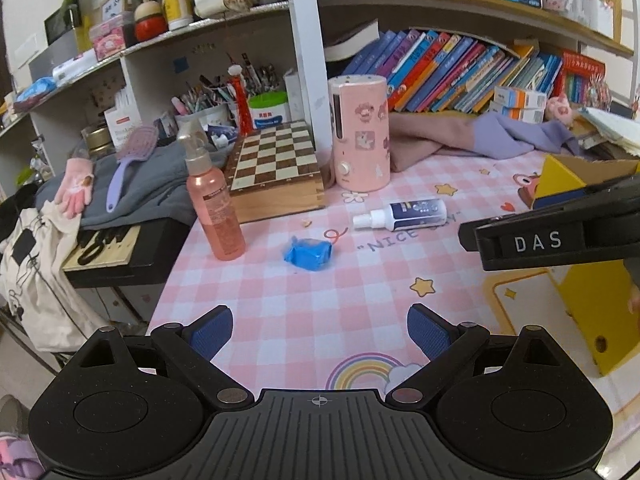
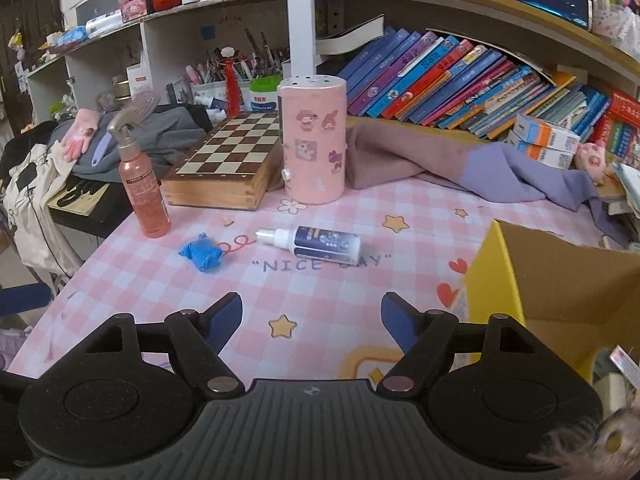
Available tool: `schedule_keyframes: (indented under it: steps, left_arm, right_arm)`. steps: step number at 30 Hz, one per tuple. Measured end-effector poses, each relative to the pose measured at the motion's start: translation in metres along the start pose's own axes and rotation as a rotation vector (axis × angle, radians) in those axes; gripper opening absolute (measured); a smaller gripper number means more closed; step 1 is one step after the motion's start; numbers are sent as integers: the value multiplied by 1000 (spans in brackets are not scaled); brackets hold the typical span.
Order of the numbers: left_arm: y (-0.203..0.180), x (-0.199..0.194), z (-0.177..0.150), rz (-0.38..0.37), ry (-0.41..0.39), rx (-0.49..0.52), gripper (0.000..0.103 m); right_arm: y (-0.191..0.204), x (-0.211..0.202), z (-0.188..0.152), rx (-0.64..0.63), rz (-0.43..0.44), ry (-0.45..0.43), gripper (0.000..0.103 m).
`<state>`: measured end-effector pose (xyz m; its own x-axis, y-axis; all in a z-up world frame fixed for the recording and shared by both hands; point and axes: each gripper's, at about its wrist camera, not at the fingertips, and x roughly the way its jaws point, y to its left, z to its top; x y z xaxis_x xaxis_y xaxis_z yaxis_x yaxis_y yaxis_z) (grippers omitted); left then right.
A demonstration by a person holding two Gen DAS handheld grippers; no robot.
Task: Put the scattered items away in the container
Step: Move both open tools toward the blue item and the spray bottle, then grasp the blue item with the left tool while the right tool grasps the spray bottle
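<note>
Crumpled blue wrapper lies near the toppled white spray bottle.

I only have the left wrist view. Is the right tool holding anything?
Observer: No, the right tongs are open with nothing between them.
Operator: Is the yellow box open on top?
Observer: Yes, the yellow box is open, with its brown cardboard inside showing.
Operator: Anything in it already?
Observer: A labelled packet shows low inside it; I cannot tell what it is.
</note>
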<state>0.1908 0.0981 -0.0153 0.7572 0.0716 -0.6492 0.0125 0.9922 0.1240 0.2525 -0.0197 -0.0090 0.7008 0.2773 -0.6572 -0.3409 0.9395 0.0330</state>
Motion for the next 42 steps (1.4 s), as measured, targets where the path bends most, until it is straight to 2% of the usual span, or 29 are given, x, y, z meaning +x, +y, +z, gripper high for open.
schedule_keyframes:
  steps: [5,11,17,25,28,33,35,37,39,40,42]
  left_arm:
    - [1,24,7,4,24,10,96]
    - [8,56,19,12,31,10,96]
    - [15,90,31,2,39,0,96]
    - [18,135,44,-37,52,-40,94]
    - [19,150,46,-46,65,-50,93]
    - [22,171,46,-51,100,-78,86]
    - [23,176,45,-57,115,-85,74]
    - [24,176,43,-65,118,-87,69]
    - [25,174,43,-70,110,-83,59]
    - [26,173,43,-71,108,-82,49]
    - [29,173,43,-78,110,-90,47]
  right_arm:
    - [1,23,14,55,20,44,80]
    - [-1,62,38,85,-20,69,84]
    - [-6,104,57,95,-29,145,86]
    - [3,143,70,-165,-30,197,86]
    - [3,160,70,-213,-13,241,83]
    - [2,183,71,-264,-10,279,75]
    - [1,190,72,-271,0,294,72]
    - [1,193,72,-286,9,308,69]
    - [-1,197,72,-296,21,324,66]
    - [-2,198,71,-295,29,332,64]
    - [-4,201,71,-286,54,344,54]
